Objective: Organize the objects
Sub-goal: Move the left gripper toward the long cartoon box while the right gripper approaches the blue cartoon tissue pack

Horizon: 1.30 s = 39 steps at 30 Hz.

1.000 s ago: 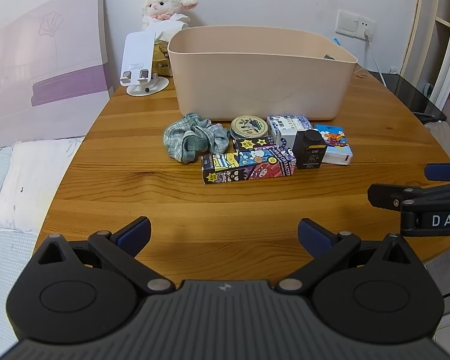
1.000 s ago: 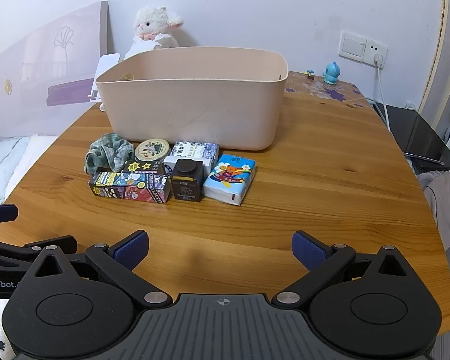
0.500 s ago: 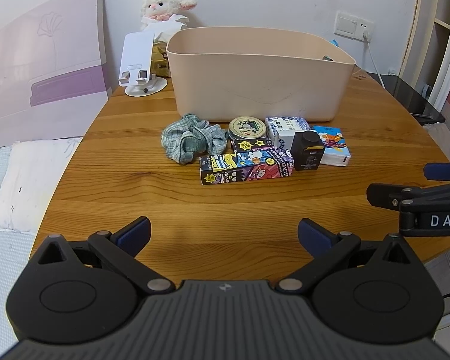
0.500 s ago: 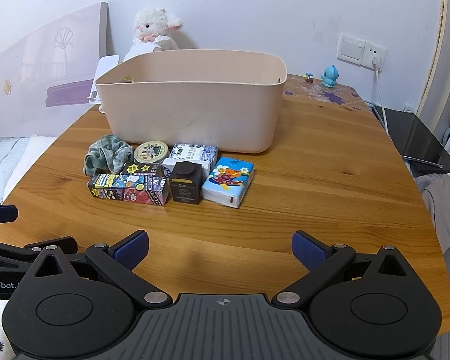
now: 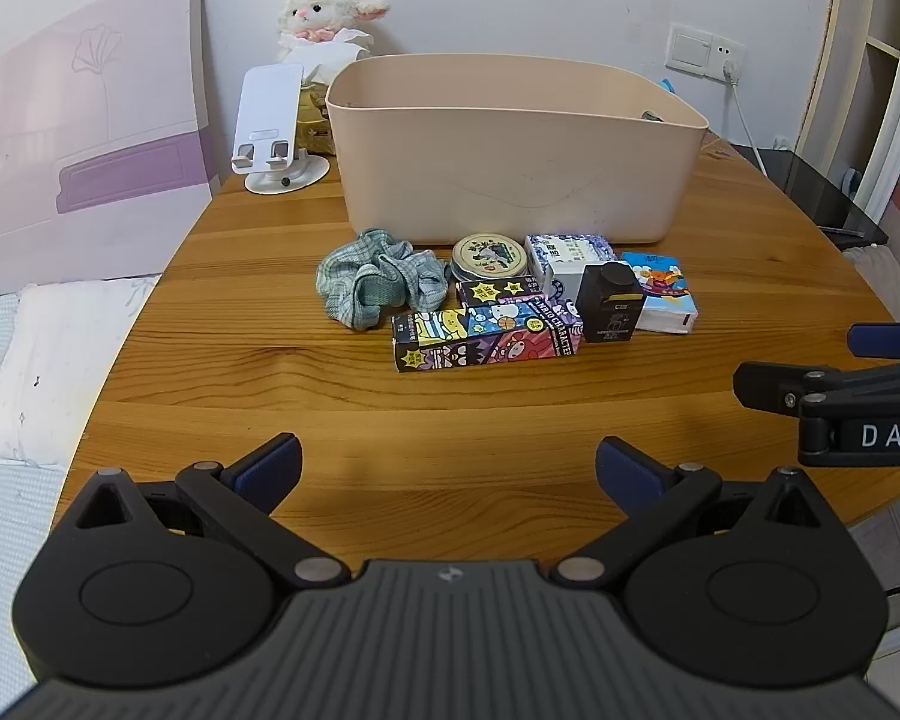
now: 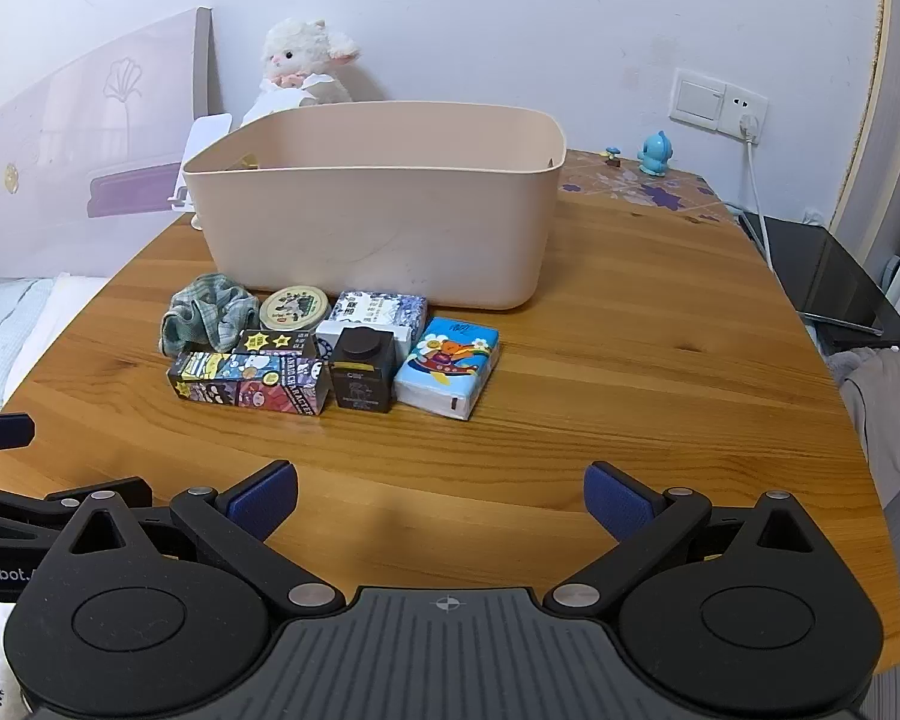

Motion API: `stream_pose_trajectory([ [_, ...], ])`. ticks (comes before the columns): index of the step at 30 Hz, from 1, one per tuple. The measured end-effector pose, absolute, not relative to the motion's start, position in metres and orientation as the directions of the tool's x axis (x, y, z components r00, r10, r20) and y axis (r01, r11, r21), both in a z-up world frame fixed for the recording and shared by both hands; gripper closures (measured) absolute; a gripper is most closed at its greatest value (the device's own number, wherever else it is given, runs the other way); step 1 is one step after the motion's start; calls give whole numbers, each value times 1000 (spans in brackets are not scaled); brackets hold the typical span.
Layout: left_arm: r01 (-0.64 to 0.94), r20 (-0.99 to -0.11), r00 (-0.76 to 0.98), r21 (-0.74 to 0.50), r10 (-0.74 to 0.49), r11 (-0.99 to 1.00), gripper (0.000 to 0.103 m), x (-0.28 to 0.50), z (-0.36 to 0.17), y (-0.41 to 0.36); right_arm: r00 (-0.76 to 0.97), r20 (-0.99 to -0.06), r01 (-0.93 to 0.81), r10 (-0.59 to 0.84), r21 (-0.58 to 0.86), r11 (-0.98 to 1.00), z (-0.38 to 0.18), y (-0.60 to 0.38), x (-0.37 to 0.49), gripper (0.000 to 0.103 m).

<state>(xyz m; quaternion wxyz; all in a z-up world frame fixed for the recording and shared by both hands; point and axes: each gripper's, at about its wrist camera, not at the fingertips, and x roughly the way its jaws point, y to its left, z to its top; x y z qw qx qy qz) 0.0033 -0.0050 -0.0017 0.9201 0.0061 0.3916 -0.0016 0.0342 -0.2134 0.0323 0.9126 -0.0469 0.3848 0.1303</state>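
A beige bin (image 5: pixel 510 180) (image 6: pixel 378 222) stands on the wooden table (image 5: pixel 390 408). In front of it lie a green checked cloth (image 5: pixel 378 282) (image 6: pixel 207 315), a round tin (image 5: pixel 489 255) (image 6: pixel 294 309), a cartoon box (image 5: pixel 486 336) (image 6: pixel 249 381), a small black starred box (image 5: pixel 501 290), a white-blue box (image 5: pixel 567 255) (image 6: pixel 378 312), a black cube box (image 5: pixel 609 303) (image 6: pixel 363 375) and a blue tissue pack (image 5: pixel 660 300) (image 6: pixel 450 372). My left gripper (image 5: pixel 448 471) and right gripper (image 6: pixel 441 501) are open and empty, near the table's front edge.
A white phone stand (image 5: pixel 270 126) and a plush lamb (image 5: pixel 324 12) stand behind the bin on the left. A small blue figurine (image 6: pixel 654 153) sits at the back right. A bed (image 5: pixel 24 360) lies left of the table. A wall socket with a cable (image 6: pixel 747 114) is at right.
Both grippers have drawn back slightly from the objects, which now sit a little higher in both views. Nothing on the table has moved.
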Motion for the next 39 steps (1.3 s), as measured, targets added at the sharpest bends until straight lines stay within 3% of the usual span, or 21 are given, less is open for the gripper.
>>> stream_pose_trajectory([
  [39, -51, -771, 636, -81, -30, 995, 0, 90, -40, -21, 645, -743, -264, 179, 2, 964, -12, -229, 124, 0],
])
